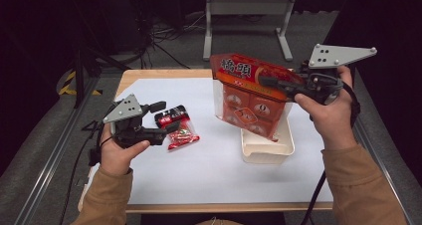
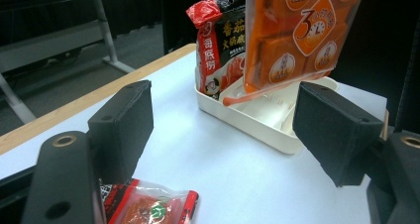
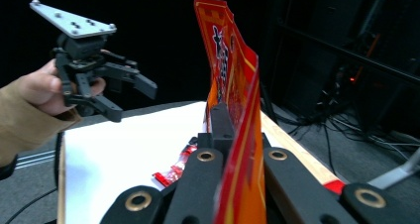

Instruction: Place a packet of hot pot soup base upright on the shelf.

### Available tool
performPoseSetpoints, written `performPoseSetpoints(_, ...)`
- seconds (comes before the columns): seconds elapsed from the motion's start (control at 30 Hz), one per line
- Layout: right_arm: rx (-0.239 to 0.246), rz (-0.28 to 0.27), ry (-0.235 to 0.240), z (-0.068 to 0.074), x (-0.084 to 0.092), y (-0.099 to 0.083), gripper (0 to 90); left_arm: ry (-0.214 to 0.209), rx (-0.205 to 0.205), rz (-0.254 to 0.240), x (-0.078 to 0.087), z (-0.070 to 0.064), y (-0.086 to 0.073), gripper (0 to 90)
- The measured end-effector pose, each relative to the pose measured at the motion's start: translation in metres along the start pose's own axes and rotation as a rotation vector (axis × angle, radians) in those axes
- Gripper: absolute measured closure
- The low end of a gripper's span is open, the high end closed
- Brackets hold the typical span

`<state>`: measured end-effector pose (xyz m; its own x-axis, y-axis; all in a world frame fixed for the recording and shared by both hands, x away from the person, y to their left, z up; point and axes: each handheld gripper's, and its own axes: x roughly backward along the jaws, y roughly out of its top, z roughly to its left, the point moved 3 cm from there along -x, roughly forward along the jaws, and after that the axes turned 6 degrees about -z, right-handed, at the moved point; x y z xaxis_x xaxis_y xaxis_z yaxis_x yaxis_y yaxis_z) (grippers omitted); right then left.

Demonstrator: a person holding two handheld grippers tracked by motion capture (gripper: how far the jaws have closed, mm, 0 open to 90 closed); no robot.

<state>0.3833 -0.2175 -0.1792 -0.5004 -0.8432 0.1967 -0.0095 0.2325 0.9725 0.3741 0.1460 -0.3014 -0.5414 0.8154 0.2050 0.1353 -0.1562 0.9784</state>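
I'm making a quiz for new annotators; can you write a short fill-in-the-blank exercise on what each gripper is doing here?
1. The right gripper is shut on the top edge of the large ____ plastic pouch.
2. The pouch hangs above the cream-white rectangular plastic ____.
3. The left gripper has its fingers ____, with nothing between them.
4. The small red snack packet lies on the ____ table sheet.

Missing words: orange; tray; open; white

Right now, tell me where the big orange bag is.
In the high view the big orange bag hangs at the right, pinched at its top edge by the right gripper, its lower end over the white tray.
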Motion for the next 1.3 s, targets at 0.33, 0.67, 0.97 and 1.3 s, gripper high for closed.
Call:
performPoseSetpoints(0.33, -0.003, 0.006, -0.099, -0.017, 0.007, -0.007, 90.0, -0.008, 0.023, -0.003, 0.001, 0.004, -0.002, 24.8)
performPoseSetpoints(0.67, -0.035, 0.001, -0.152, -0.032, 0.01, -0.022, 90.0, 0.025, 0.022, 0.021, 0.002, 0.006, -0.004, 24.6)
performPoseSetpoints(0.97, -0.078, 0.01, -0.173, -0.044, 0.007, -0.045, 90.0, 0.041, 0.01, 0.037, 0.0, 0.007, -0.005, 24.4)
performPoseSetpoints(1.3, -0.109, 0.017, -0.19, -0.05, 0.009, -0.062, 90.0, 0.044, 0.006, 0.042, 0.0, 0.007, -0.006, 24.2)
